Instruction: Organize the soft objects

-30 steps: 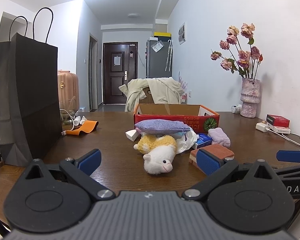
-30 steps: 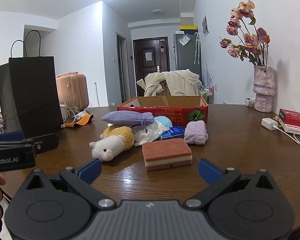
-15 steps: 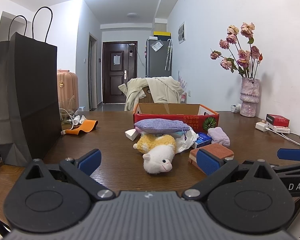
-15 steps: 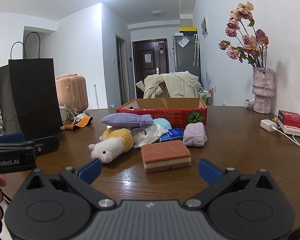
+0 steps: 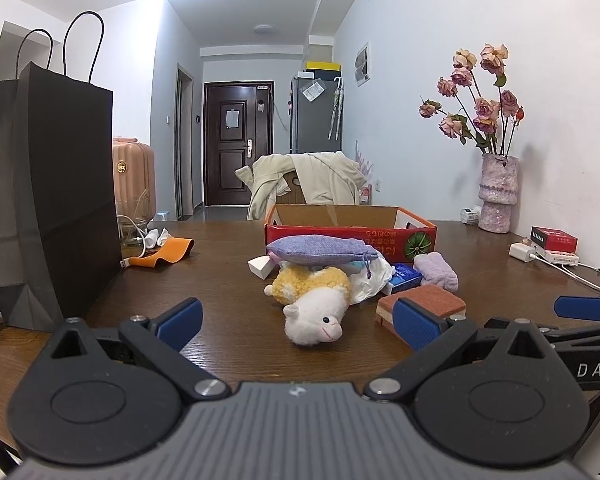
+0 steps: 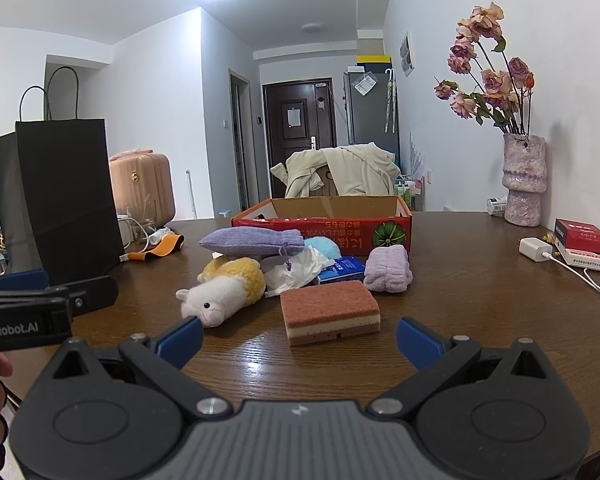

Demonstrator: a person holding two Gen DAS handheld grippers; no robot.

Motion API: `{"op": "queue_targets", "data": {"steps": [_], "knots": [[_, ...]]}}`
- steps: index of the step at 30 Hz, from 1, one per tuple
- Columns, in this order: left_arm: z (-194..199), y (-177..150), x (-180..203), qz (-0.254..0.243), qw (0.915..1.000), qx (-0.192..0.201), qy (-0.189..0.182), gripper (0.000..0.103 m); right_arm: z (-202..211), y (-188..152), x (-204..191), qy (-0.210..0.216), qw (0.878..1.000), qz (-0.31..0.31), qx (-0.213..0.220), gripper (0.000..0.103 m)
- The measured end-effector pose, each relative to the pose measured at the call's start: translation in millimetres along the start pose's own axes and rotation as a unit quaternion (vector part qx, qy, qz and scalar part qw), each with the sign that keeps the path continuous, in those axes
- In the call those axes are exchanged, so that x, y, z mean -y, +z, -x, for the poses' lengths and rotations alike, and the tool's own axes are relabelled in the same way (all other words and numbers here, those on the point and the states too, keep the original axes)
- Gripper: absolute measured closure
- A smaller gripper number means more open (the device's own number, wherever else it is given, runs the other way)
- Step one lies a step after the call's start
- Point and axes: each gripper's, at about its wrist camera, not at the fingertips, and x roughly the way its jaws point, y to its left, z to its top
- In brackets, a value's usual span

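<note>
While both claws are hovering low over the near edge of the wooden surface (image 6: 480, 280), nothing is looking sorted yet: every soft thing is lying in a loose heap in front of the red cardboard box (image 6: 322, 230), and what shows of the box's inside is looking bare, though its floor is hidden behind the front wall. The left claw (image 5: 296, 322) is spreading its blue pads wide and gripping nothing, and it is pointing straight at the plush sheep (image 5: 312, 304), which is lying on its side on the near side of the box. The right claw (image 6: 300, 340) is likewise standing wide and holding nothing, and it is facing the brown sponge (image 6: 330, 312), the item lying nearest to it, well in front of the box.

Closer to the box, a purple drawstring pouch (image 6: 252, 242) is resting across the top of the heap, partly over the sheep's yellow back. Beside it, a crumpled white tissue or bag (image 6: 296, 272) is spilling out; a pale blue fluffy thing (image 6: 324, 246) is peeking up just before the box wall; a blue packet (image 6: 342, 270) is lying flat; and a folded lilac towel (image 6: 388, 270) is sitting in front of the box's right corner.

Judging by this, the work is only beginning: all of the items are waiting to be lifted, presumably into the box, with the sheep and sponge seeming the likely first picks.
</note>
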Motion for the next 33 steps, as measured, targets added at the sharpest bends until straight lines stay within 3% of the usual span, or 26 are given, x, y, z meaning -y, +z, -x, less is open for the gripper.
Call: {"op": "queue_targets", "data": {"steps": [12,19,25,30,33], "knots": [[0.0,-1.6,0.4,0.000,1.0000,0.001,-0.003,0.000,0.3,-0.9,1.2,0.000,1.000,-0.001,0.000,0.000],[-14.4,6.8,-6.8,0.030,0.9983,0.047,-0.016,0.000,-7.9,-0.4,12.2,-0.009,1.000,-0.004,0.010,0.000],[-50.3,12.0,10.9,0.017,0.9980,-0.012,-0.060,0.000,-30.9,5.7,35.0,-0.008,1.000,-0.010,0.004,0.000],[-87.2,21.2,37.7,0.020,0.9920,-0.061,-0.109,0.000,-64.8,20.5,73.5,0.022,0.999,-0.049,-0.007,0.000],[-115.9,21.0,51.6,0.025,0.9896,-0.084,-0.114,0.002,-92.7,32.3,91.7,0.030,0.997,-0.051,-0.044,0.002]]}}
